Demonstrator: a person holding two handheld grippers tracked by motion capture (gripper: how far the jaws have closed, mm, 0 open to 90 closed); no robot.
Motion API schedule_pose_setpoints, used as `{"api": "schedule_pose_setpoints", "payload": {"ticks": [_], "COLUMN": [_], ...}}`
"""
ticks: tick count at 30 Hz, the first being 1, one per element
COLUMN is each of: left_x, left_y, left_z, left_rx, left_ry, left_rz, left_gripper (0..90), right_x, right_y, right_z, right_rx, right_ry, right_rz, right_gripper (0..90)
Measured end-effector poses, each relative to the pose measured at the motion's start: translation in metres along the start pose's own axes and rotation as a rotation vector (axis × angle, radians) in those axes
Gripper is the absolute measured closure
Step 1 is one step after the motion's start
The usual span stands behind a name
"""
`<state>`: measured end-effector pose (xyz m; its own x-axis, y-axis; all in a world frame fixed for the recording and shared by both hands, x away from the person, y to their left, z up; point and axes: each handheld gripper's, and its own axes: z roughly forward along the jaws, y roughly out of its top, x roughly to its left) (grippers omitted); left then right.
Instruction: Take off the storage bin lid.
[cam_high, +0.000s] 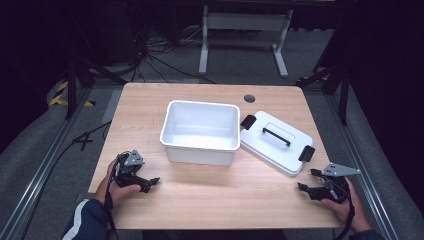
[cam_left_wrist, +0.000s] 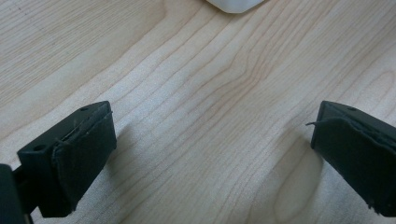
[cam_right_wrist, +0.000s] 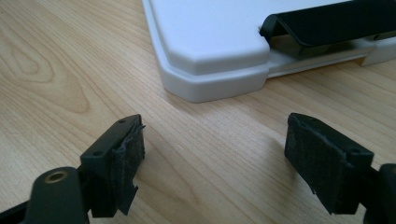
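**Both claws spread and low at the near edge, box and lid ahead**

The wooden table (cam_high: 210, 200) carries everything, with a broad strip of bare wood running along its near edge between the two hands. Near its middle stands the white box (cam_high: 200, 132), open-topped and empty, its near wall set well back from that edge. Just to the box's right lies the white lid (cam_high: 276, 142), flat and turned at an angle — one black end latch (cam_high: 248, 121) sits close to the box's right rim, the other (cam_high: 306, 153) points toward the table's right edge. A black handle (cam_high: 276, 136) runs across the lid's top.

The left gripper (cam_high: 151, 183) sits low at the near left corner, its jaws spread wide with bare wood between them; the box's corner (cam_left_wrist: 235, 5) is well ahead of them, with open wood in between.

The right gripper (cam_high: 303, 186) sits at the near right corner, jaws likewise spread and holding nothing. The lid's near corner (cam_right_wrist: 210, 84) lies close ahead — apart from both pads, with a band of clear wood before it.
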<state>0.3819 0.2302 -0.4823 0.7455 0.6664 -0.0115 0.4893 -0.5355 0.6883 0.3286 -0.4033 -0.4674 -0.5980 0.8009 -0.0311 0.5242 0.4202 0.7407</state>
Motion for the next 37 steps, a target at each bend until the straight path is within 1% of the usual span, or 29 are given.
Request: {"api": "schedule_pose_setpoints", "payload": {"ticks": [3, 10, 11, 13, 28, 37], "left_x": [0.0000, 0.0000, 0.0005, -0.0002, -0.0002, 0.0003], "left_y": [0.0000, 0.0000, 0.0002, 0.0001, 0.0004, 0.0009], "left_z": [0.0000, 0.0000, -0.0001, 0.0004, 0.0005, 0.0010], "left_rx": [0.000, 0.000, 0.001, 0.000, 0.001, 0.001], "left_ry": [0.000, 0.000, 0.001, -0.002, -0.001, 0.002], "left_rz": [0.000, -0.001, 0.006, -0.009, -0.011, -0.012], "left_gripper": [0.5, 0.5, 0.5, 0.2, 0.2, 0.2], "right_x": [0.0006, 0.0004, 0.0003, 0.0003, 0.0002, 0.0001], "right_y": [-0.0004, -0.0003, -0.0003, -0.0002, -0.0002, 0.0000], "right_z": [-0.0001, -0.0001, -0.0001, 0.0001, 0.0001, 0.0003], "right_rx": [-0.003, 0.000, 0.001, 0.000, 0.001, 0.007], "right_ry": [-0.009, -0.011, -0.013, -0.014, -0.015, -0.026], "right_rz": [0.007, 0.010, 0.009, 0.012, 0.013, 0.021], "right_gripper": [20.4, 19.5, 19.0, 18.8, 18.6, 16.2]}}
